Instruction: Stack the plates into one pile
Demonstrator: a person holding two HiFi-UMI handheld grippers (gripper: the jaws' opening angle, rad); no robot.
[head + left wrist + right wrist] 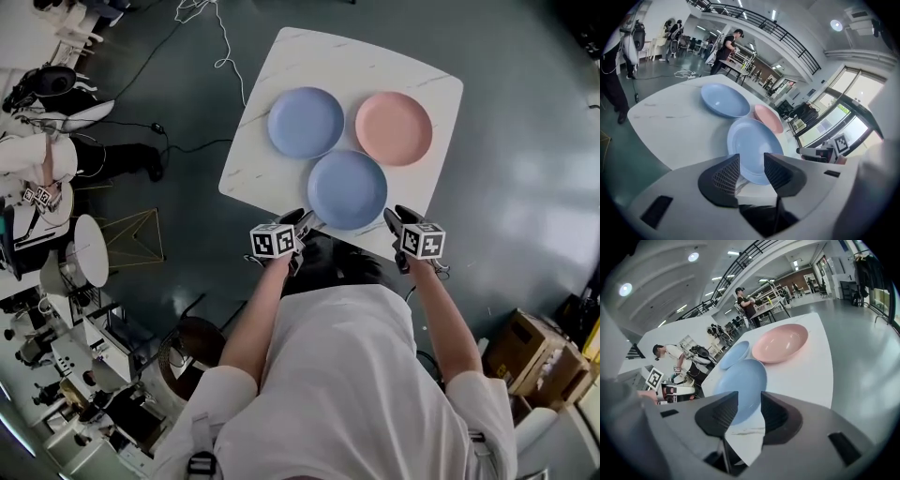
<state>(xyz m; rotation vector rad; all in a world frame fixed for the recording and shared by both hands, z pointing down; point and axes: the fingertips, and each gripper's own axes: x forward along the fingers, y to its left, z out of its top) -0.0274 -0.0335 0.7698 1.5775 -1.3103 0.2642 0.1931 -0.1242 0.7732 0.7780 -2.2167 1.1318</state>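
While L gripper [306, 221] & R gripper [394, 221] hang at the near edge of the table [309, 52], both jaws are wide open w/ nothing in them. Near blue plate [347, 189] sits by that edge, between the two. Far blue plate [305, 122] & pink plate [394, 128] lie behind it, rims close together. Bare top shows along the far edge & left side.

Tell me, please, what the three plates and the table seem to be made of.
Far blue plate, near blue plate and pink plate: probably plastic or melamine with a matte finish. The pastel colour is flat, with only a soft sheen and thin rims. Glazed ceramic cannot be ruled out.
Table: smooth white top with faint grey veins, so marble or a marble-look laminate.
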